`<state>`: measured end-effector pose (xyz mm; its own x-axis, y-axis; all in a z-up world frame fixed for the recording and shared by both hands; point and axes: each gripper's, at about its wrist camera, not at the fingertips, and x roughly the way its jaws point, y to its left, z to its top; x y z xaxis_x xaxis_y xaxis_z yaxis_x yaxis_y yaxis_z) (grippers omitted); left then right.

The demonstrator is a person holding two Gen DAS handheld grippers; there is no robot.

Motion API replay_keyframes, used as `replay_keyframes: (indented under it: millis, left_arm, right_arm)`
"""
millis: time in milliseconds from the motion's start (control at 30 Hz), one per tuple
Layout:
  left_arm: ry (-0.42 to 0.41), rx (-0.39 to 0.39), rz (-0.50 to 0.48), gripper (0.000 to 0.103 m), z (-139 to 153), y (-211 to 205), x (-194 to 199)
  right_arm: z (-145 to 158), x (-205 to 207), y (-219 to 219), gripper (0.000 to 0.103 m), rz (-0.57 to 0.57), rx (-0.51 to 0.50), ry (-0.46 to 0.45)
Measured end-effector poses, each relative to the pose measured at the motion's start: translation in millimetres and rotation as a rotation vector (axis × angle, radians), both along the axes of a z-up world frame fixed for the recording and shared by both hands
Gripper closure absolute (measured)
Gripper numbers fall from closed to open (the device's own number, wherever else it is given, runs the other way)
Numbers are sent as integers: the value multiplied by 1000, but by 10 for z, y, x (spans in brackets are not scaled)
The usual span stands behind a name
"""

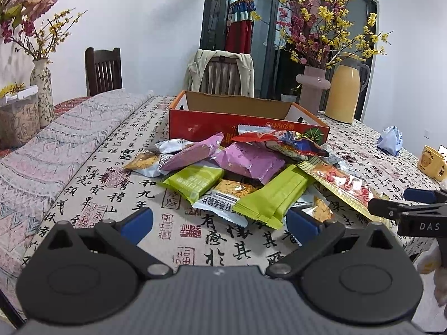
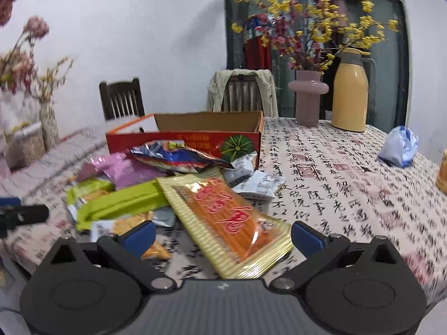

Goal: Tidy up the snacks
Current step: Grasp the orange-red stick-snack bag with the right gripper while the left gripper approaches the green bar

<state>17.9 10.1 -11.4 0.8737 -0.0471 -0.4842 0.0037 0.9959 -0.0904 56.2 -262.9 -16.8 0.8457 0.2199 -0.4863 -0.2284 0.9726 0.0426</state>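
A pile of snack packets lies on the calligraphy tablecloth in front of an open orange cardboard box (image 1: 245, 127) (image 2: 181, 139). It holds two green packets (image 1: 276, 195), purple packets (image 1: 248, 162), silver oat-crisp packets (image 1: 220, 203) and a long gold-and-orange packet (image 1: 340, 184) (image 2: 229, 217). My left gripper (image 1: 220, 226) is open just short of the pile's near edge, with nothing between its fingers. My right gripper (image 2: 223, 237) (image 1: 405, 202) is open too. The near end of the gold-and-orange packet lies between its fingers, ungripped. The left gripper (image 2: 16, 208) shows at the left edge of the right wrist view.
A pink vase (image 1: 311, 89) of flowers and a yellow thermos (image 1: 343, 95) stand at the back right. A blue-white bag (image 1: 391, 141) and a yellow cup (image 1: 431, 163) sit at the right. A folded patterned cloth (image 1: 56, 153) covers the left side. Two chairs stand behind the table.
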Motion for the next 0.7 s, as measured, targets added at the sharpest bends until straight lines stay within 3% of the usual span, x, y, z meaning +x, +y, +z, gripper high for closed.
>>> replay_keyframes:
  millis: [233,433,567,633,700]
  left_arm:
    - [25,-21,24,0,-28,68,97]
    - [39,-29,46,0,-44,132,140]
    - [42,-49,47,0,-52,181,155]
    - [43,-51,51,0,-61,190,165]
    - [47,-54,53,0,-72,195,175]
  right_arm:
    - [-43,409,17,0,111,-129,58]
    - [-84,742,39,0,206,-113,116]
    - [-156,889,45,13,259,-89,167]
    - [-183,931,19,14,270,-63,177]
    - [-198,950,-18,24,271,-41,180]
